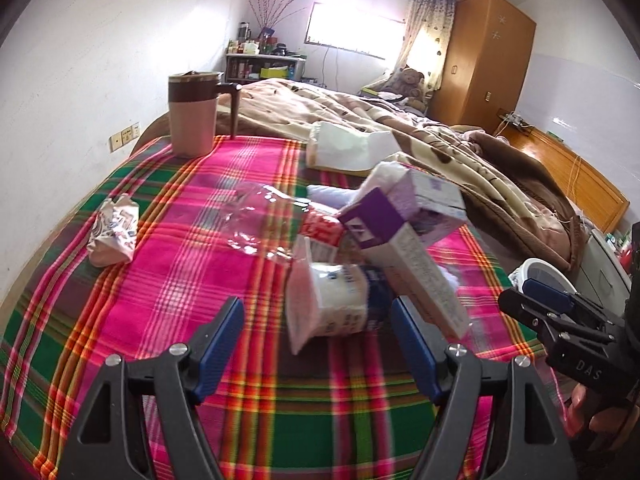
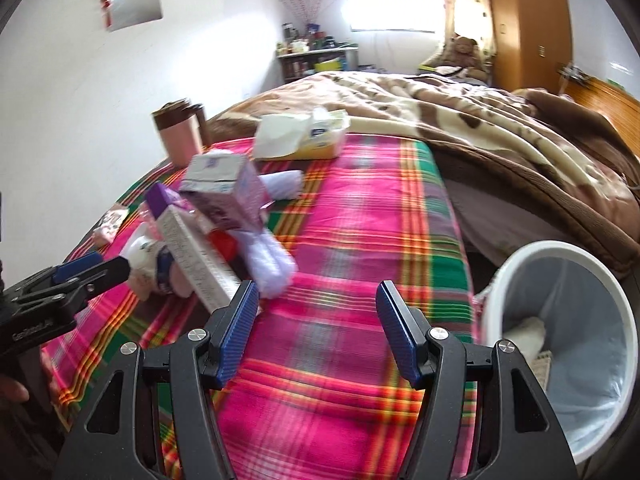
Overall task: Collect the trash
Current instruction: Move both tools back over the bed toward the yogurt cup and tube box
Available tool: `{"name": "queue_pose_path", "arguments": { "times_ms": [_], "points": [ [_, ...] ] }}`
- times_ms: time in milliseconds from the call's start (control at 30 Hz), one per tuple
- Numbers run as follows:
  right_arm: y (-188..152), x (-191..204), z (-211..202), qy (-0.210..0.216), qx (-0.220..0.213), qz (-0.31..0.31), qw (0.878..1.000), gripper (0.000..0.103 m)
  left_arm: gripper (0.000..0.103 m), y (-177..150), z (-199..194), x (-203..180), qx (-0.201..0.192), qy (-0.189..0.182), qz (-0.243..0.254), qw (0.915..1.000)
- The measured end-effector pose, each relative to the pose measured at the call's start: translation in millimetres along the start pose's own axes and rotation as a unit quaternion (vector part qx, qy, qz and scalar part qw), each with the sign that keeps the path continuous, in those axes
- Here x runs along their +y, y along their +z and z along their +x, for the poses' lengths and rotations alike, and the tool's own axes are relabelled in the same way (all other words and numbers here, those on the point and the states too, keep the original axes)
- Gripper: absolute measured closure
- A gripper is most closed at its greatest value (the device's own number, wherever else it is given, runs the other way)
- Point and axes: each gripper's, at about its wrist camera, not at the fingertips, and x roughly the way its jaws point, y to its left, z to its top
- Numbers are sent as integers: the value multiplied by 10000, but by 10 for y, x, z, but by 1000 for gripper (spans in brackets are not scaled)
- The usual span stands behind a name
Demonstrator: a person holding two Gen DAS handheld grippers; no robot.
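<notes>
A pile of trash lies on the pink plaid cloth (image 1: pixel 168 280): a white and blue wrapper (image 1: pixel 340 304), a long purple-capped box (image 1: pixel 404 256), a purple carton (image 1: pixel 432 204), a clear plastic bottle (image 1: pixel 256 220) and a red packet (image 1: pixel 322 230). My left gripper (image 1: pixel 316 320) is open, its jaws just short of the white wrapper. A crumpled wrapper (image 1: pixel 114 230) lies apart at the left. My right gripper (image 2: pixel 316 308) is open and empty over the cloth, right of the pile (image 2: pixel 224 224). A white bin (image 2: pixel 560 320) with a liner stands at the right, some trash inside.
A brown jug (image 1: pixel 192 114) stands at the cloth's far left corner. A tissue pack (image 1: pixel 344 146) lies at the far edge. A brown blanket (image 1: pixel 460 148) covers the bed beyond. A wardrobe (image 1: pixel 488 56) stands at the back right.
</notes>
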Motion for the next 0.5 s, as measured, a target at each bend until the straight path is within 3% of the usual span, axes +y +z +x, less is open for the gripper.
{"name": "queue_pose_path", "arguments": {
  "times_ms": [300,500],
  "points": [
    [26,394,200,411,212,-583,9972,41,26,5,101,299,157,39,-162,9997],
    [28,510,345,379,410,-770,9955,57,26,46,126,358,209,-175,-152,9995]
  ]
}}
